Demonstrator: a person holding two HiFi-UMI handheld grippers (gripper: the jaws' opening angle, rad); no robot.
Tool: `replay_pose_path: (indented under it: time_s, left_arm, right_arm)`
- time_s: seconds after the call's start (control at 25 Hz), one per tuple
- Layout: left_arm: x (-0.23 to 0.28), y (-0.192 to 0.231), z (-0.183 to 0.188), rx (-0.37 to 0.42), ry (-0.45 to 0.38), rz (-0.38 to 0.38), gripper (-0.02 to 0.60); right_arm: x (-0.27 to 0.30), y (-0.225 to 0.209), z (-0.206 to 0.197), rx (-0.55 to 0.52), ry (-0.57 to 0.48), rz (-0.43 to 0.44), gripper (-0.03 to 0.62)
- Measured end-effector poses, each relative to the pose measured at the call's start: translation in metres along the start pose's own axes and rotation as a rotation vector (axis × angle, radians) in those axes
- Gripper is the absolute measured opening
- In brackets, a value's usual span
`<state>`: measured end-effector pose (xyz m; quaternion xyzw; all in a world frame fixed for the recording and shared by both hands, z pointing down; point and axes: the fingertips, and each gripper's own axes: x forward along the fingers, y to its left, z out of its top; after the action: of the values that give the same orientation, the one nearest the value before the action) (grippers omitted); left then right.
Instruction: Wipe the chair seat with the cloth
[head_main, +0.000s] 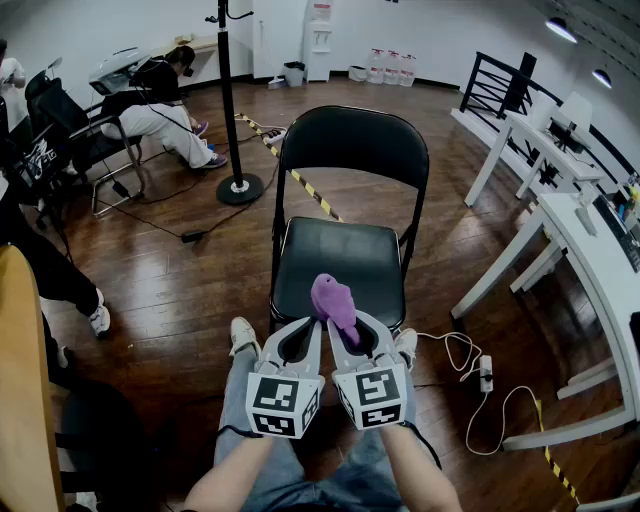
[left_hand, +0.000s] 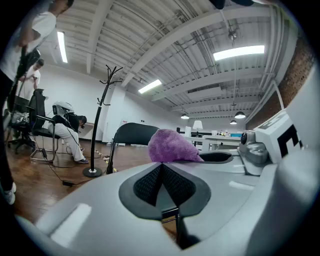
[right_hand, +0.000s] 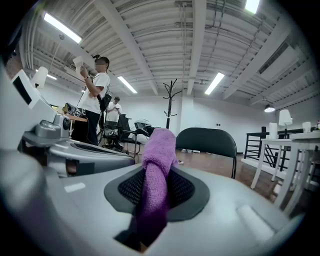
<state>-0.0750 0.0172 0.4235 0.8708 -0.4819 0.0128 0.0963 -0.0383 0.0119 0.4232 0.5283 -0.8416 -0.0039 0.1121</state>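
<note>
A black folding chair (head_main: 345, 150) stands in front of me, its seat (head_main: 340, 255) bare. My right gripper (head_main: 345, 325) is shut on a purple cloth (head_main: 333, 300), which sticks up from between its jaws above the seat's front edge. In the right gripper view the purple cloth (right_hand: 156, 175) runs up through the jaws, with the chair (right_hand: 207, 142) behind it. My left gripper (head_main: 310, 325) is beside the right one, shut with nothing in it. In the left gripper view the cloth (left_hand: 172, 146) shows to the right, past the closed jaws.
A coat stand (head_main: 235, 100) rises behind the chair to the left. White desks (head_main: 560, 220) line the right side. A power strip and cable (head_main: 480, 375) lie on the wooden floor at the right. A seated person (head_main: 160, 105) is at the far left, another person's leg (head_main: 60, 285) nearer.
</note>
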Motion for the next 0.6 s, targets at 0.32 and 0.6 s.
replay_pose_path:
  time_s: [0.32,0.6]
  left_arm:
    - [0.05,0.032,0.003,-0.007,0.012,0.015,0.003]
    - [0.081,0.045,0.0,-0.014,0.029,0.027,0.003]
  right_arm:
    - [0.055,-0.028,-0.001,-0.004,0.013,0.013,0.086]
    - [0.081,-0.046,-0.006,-0.013,0.037,0.021,0.086]
